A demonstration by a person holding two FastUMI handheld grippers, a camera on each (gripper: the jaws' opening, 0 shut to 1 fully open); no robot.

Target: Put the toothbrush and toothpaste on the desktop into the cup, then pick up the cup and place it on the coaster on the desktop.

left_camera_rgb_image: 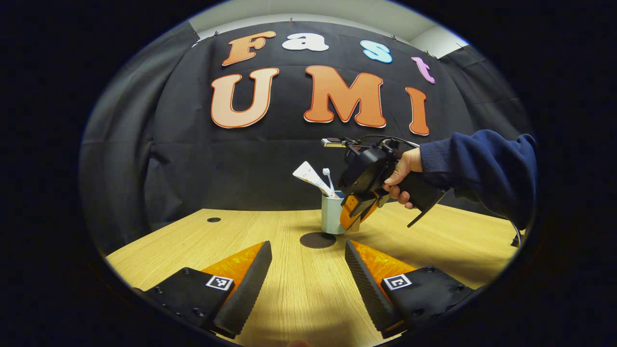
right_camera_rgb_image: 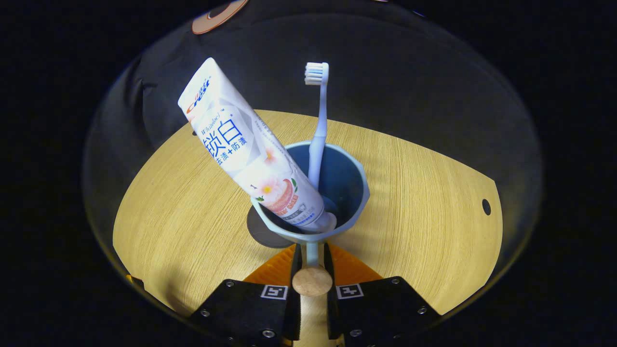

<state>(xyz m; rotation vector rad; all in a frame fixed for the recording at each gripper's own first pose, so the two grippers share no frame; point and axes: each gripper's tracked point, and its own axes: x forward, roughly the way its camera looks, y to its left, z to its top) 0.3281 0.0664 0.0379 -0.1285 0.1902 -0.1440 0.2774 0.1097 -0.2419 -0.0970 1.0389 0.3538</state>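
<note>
black cloth hangs behind the pale wood-grain table (left_camera_rgb_image: pixel 289 289), and from my left tongs (left_camera_rgb_image: pixel 308 279) i see their two fingers spread wide apart over bare wood, holding nothing. ahead of them lies the flat dark round coaster (left_camera_rgb_image: pixel 317 239), and just behind it, touching or nearly touching its far edge, stands the light blue faceted plastic cup (left_camera_rgb_image: pixel 331 212). the white toothpaste tube (left_camera_rgb_image: pixel 312 179) leans out of it to one side, and the pale blue toothbrush (left_camera_rgb_image: pixel 328 179) stands more upright beside the tube, bristles up. a hand (left_camera_rgb_image: pixel 402 177) in a dark blue sleeve (left_camera_rgb_image: pixel 477 166) holds my right tongs (left_camera_rgb_image: pixel 352 219) tilted down against the cup's side.

from the right gripper view i look down into the cup (right_camera_rgb_image: pixel 352 193): tube (right_camera_rgb_image: pixel 241 144) and brush (right_camera_rgb_image: pixel 318 135) both sit inside. my right tongs (right_camera_rgb_image: pixel 312 262) are closed on the cup's thin handle, both fingers pressing it, low at its near wall. the coaster (right_camera_rgb_image: pixel 262 231) peeks out beside the cup's base.
</note>
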